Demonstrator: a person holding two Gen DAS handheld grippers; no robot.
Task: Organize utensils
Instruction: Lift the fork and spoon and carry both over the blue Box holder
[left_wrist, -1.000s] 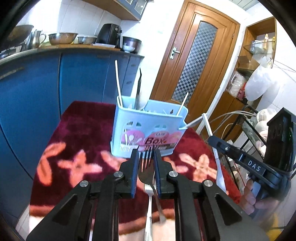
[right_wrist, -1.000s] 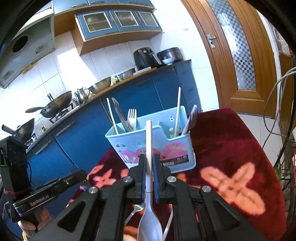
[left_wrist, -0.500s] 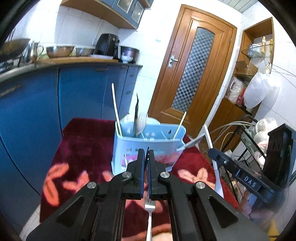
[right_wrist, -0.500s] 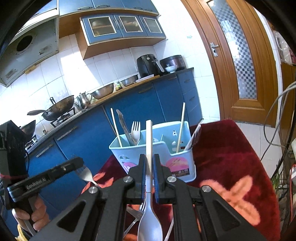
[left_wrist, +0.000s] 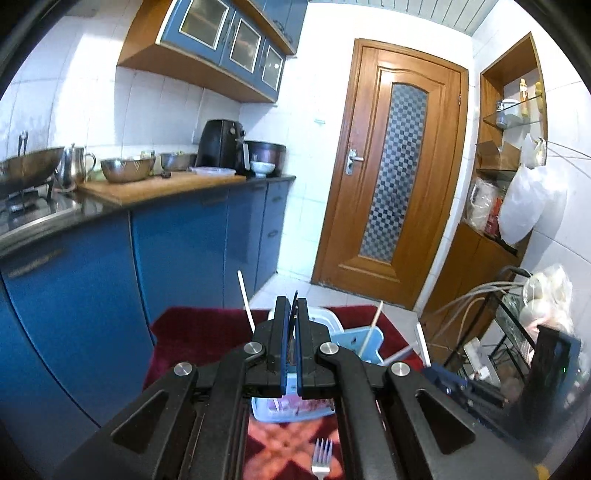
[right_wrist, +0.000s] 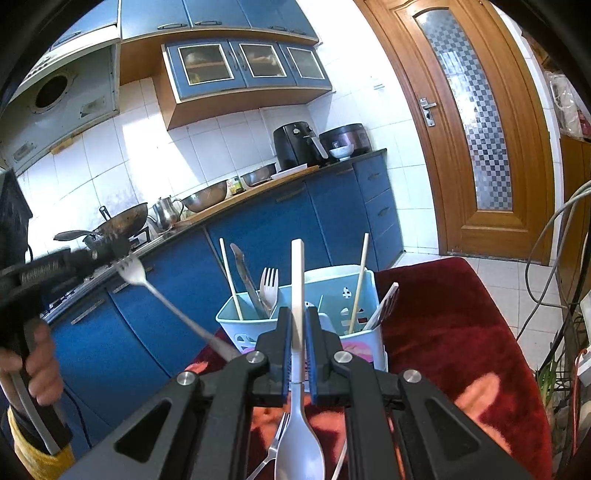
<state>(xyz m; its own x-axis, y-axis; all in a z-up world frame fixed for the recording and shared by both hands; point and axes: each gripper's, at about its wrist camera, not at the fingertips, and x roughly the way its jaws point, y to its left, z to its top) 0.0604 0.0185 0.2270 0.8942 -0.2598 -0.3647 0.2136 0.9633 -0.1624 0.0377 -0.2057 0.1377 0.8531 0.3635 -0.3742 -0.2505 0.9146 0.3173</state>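
Note:
A light blue utensil caddy stands on the dark red floral mat; it holds chopsticks, a knife and a white fork. It also shows in the left wrist view, below my fingers. My left gripper is shut on a metal fork, lifted high to the left of the caddy. My right gripper is shut on a white spoon, handle up, just in front of the caddy. Another fork lies on the mat.
Blue kitchen cabinets with a countertop of pots and bowls run along the left. A wooden door stands behind the mat. A wire rack with cables is at the right. A metal fork lies under the spoon.
My left gripper closed on the metal fork and lifted it well above the mat. My right gripper rose slightly with the white spoon and stays before the caddy.

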